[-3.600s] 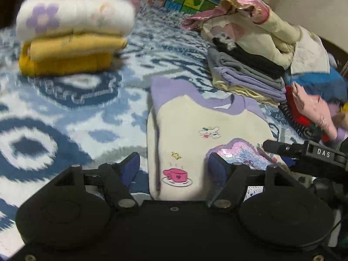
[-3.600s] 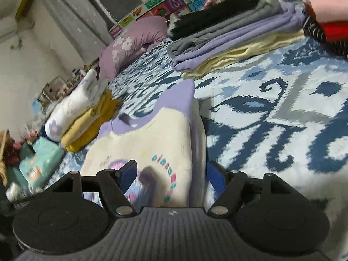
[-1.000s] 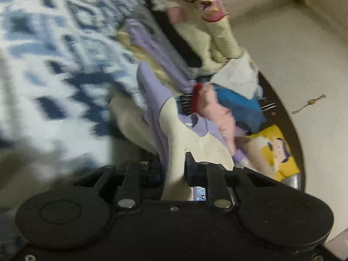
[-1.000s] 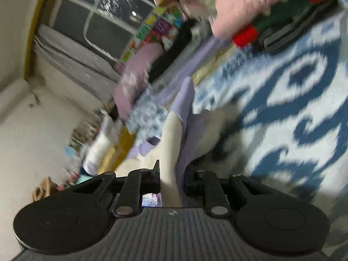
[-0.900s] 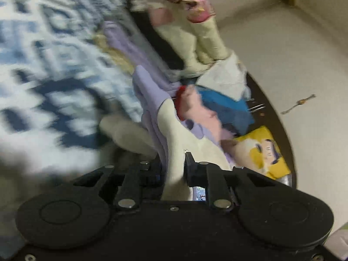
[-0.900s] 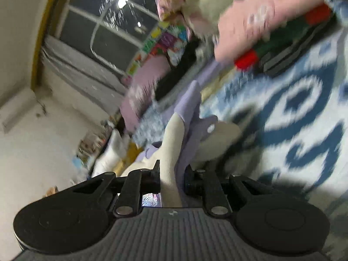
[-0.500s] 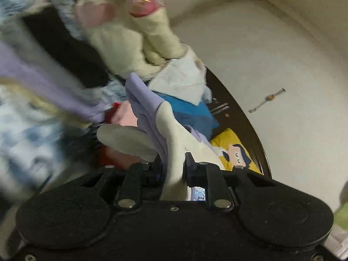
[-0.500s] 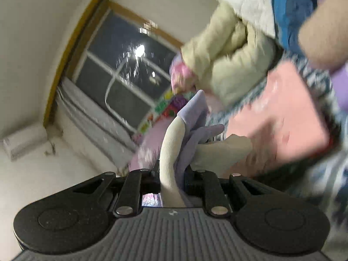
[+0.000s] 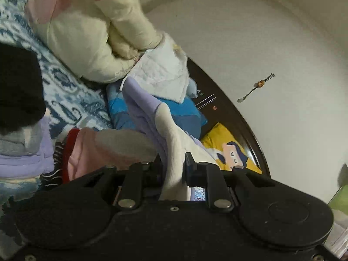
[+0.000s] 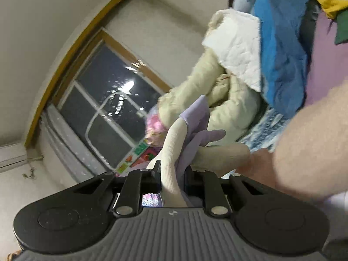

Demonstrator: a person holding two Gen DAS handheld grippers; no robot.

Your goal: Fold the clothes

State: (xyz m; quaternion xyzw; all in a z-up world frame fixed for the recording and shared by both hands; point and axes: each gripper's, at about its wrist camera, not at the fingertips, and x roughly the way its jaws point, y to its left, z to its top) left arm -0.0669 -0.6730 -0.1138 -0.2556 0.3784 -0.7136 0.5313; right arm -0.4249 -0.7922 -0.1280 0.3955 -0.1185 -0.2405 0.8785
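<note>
Two hand-held grippers, each clamped on one sweater. Left hand-held gripper (image 9: 174,167): jaws pressed together on a bunched fold. Right hand-held gripper (image 10: 173,174): likewise, a person's forearm (image 10: 308,141) just beside it. Sweater (image 9: 171,143): cream knit body, lilac trim, folded thick, held up off the bed; a cream sleeve juts sideways. Behind: pink garment (image 9: 87,150), blue garment (image 9: 184,111), cream padded jacket (image 9: 87,37), blue-and-white patterned bedspread (image 9: 69,91), window (image 10: 108,108).

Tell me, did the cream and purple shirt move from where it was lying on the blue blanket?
Yes. The shirt went up off the blue patterned blanket. Both claws, left and right, now pinch it in the air, over by the clothes pile.
</note>
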